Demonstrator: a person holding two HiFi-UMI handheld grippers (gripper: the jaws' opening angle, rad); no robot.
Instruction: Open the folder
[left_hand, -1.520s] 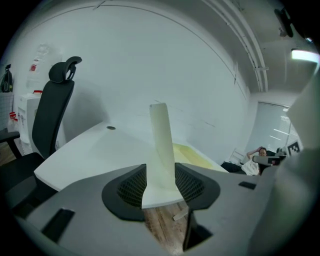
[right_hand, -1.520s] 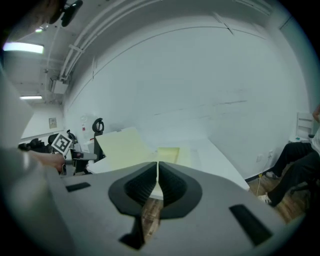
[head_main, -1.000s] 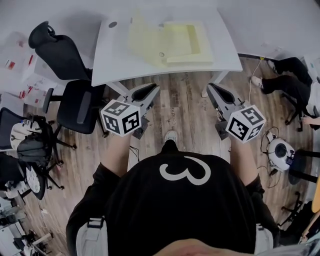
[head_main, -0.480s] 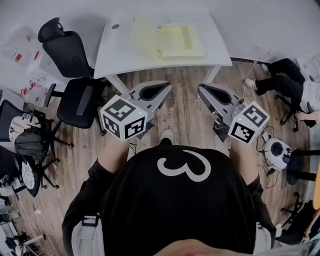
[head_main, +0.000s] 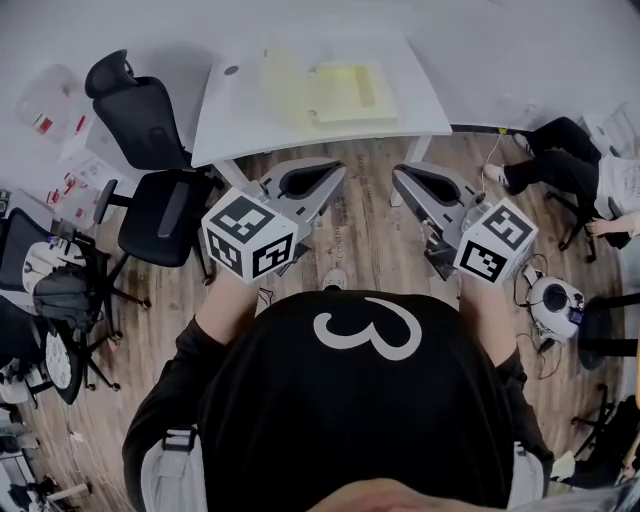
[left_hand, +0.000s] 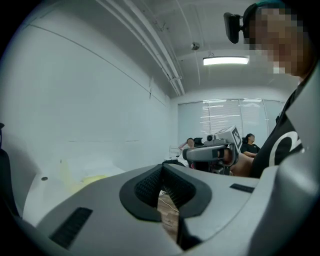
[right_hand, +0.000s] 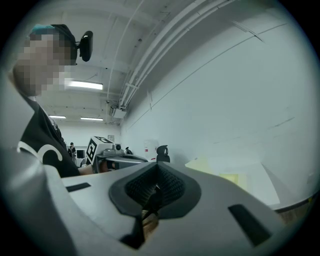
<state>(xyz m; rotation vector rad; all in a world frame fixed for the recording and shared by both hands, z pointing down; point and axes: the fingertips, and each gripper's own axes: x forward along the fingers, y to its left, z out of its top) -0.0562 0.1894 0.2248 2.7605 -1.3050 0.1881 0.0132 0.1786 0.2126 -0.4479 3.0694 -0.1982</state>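
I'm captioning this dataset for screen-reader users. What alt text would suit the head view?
Seen from above, a person in a black shirt holds the grey left gripper and right gripper, both shut and empty, over a wooden floor, short of a white table bearing a pale yellow folder. Black office chairs stand at the left.

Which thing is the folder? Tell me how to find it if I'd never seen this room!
Look for the white table at the far end of the wooden floor. The folder lies flat on it, near the middle. It is the only yellow thing there; the table's other mark is just a small dark round spot near the left corner.
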